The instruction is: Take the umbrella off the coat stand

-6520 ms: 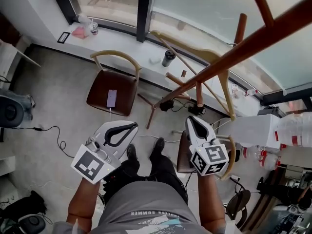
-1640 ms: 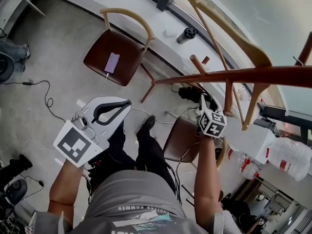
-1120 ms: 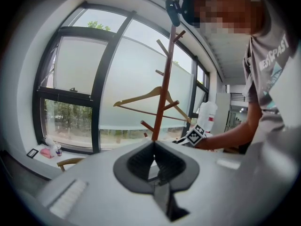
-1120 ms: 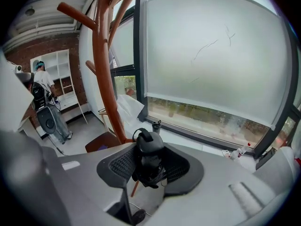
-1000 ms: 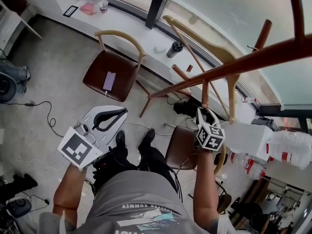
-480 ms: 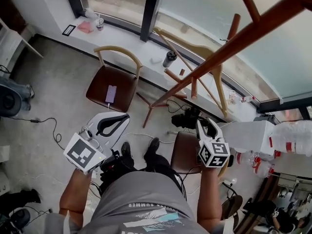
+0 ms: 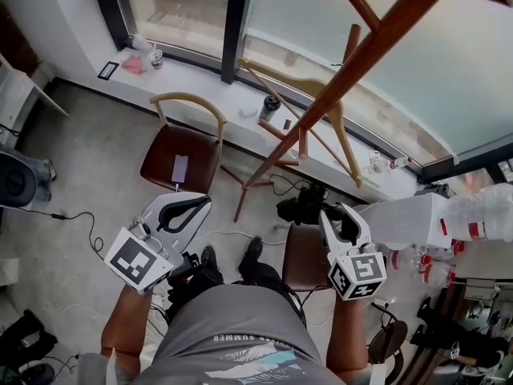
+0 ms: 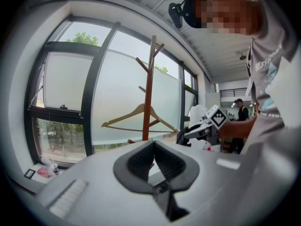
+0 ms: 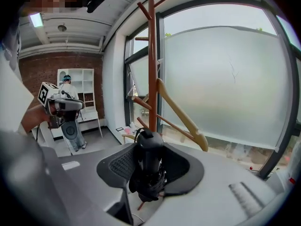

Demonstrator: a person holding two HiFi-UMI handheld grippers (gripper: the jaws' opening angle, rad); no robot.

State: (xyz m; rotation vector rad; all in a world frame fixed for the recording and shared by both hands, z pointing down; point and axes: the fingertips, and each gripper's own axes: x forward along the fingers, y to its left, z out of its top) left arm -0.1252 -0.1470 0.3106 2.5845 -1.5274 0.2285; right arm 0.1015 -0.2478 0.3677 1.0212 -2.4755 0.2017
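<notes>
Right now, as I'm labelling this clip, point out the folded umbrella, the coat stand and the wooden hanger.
folded umbrella [image 9: 148, 166]: right gripper view, its black body.
coat stand [image 9: 152, 65]: right gripper view, its upright pole.
wooden hanger [image 9: 181, 117]: right gripper view, its sloping arm.

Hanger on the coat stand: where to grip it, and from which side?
Likely the free arm of the hanger, near its end, from the room side: it juts clear of the stand, and the window backs the far side.
</notes>
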